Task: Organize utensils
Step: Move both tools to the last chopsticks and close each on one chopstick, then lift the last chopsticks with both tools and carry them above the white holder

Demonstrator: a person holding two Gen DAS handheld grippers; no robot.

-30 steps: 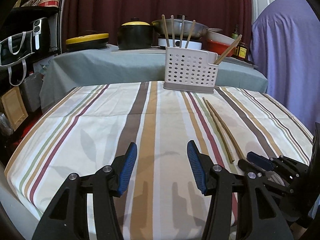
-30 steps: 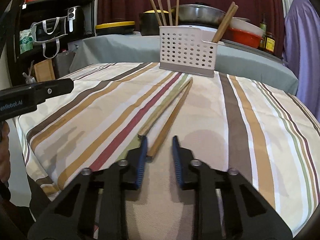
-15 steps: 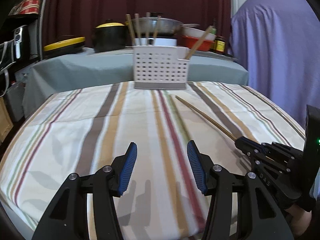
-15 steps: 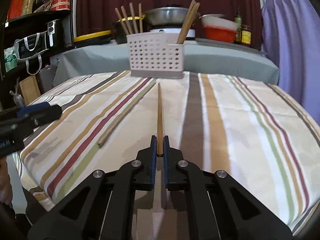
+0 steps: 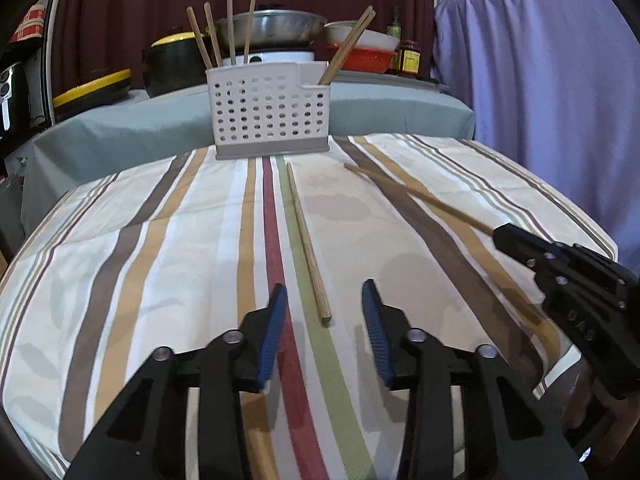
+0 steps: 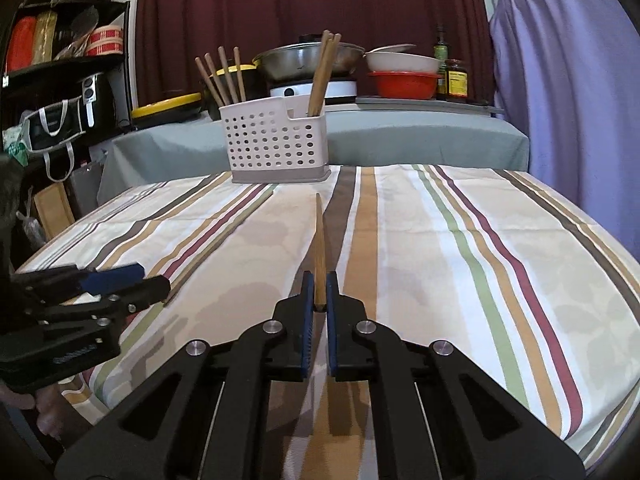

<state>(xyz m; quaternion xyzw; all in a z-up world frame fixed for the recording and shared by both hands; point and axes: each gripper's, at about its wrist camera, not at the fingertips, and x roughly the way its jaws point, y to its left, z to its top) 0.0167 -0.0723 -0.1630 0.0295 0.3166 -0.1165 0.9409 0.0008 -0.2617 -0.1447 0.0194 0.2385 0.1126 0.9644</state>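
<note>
A white perforated utensil caddy (image 5: 270, 114) (image 6: 278, 142) stands at the far end of the striped tablecloth (image 5: 168, 240), with several wooden chopsticks upright in it. One loose chopstick (image 5: 307, 242) (image 6: 218, 242) lies flat on the cloth, its near end between the blue pads of my left gripper (image 5: 325, 312). The left jaws are closing and the pads stay clear of the stick. My right gripper (image 6: 319, 294) is shut on the near end of a second chopstick (image 6: 320, 240) (image 5: 416, 194), which points toward the caddy, lifted off the cloth.
Behind the striped table a grey-covered counter (image 6: 420, 136) carries a steel wok (image 6: 308, 58), a black pot with yellow lid (image 5: 176, 62), red and white bowls (image 6: 402, 76) and sauce bottles. A purple-draped shape (image 5: 540, 80) stands at the right. Dark shelving (image 6: 60, 60) stands at the left.
My right gripper shut on one chopstick and raised it toward the caddy. My left gripper swung over to the other chopstick and its jaws narrowed around the near end.
</note>
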